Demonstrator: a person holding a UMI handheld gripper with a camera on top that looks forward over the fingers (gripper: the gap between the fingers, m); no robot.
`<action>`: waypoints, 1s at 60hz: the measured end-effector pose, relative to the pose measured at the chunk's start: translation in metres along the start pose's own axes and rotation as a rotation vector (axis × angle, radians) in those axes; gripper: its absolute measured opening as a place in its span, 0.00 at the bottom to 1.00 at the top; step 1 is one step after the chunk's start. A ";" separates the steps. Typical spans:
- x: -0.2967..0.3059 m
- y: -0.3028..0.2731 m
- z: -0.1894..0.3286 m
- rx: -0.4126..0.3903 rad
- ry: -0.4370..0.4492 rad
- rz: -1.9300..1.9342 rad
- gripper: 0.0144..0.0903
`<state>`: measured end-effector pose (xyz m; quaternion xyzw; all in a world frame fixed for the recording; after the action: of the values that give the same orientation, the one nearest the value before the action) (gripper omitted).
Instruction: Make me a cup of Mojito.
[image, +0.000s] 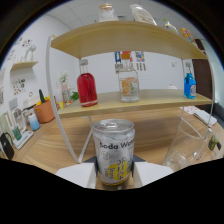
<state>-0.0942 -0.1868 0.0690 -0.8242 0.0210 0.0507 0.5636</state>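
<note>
A silver can labelled "Soda Water" (114, 147) with yellow print stands upright between my two white fingers (75, 175). Their dark inner pads press on both of its sides, so my gripper (114, 167) is shut on it. The can's lid faces up and its base is hidden low between the fingers. Just right of the can, a clear empty glass (187, 142) stands on the wooden table (50, 150).
Beyond the can is a two-level wooden shelf (150, 102) on a white frame. Its lower board holds a red bottle (86, 90), a clear bottle with an orange label (129, 85) and a blue bottle (189, 86). A terracotta plant pot (45, 110) stands to the left.
</note>
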 end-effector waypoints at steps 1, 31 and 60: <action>0.000 0.001 0.000 -0.001 0.001 0.002 0.49; -0.007 0.017 -0.017 -0.025 -0.005 -0.071 0.61; 0.001 -0.035 -0.152 -0.102 0.051 -0.085 0.94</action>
<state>-0.0812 -0.3150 0.1562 -0.8532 -0.0024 0.0067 0.5216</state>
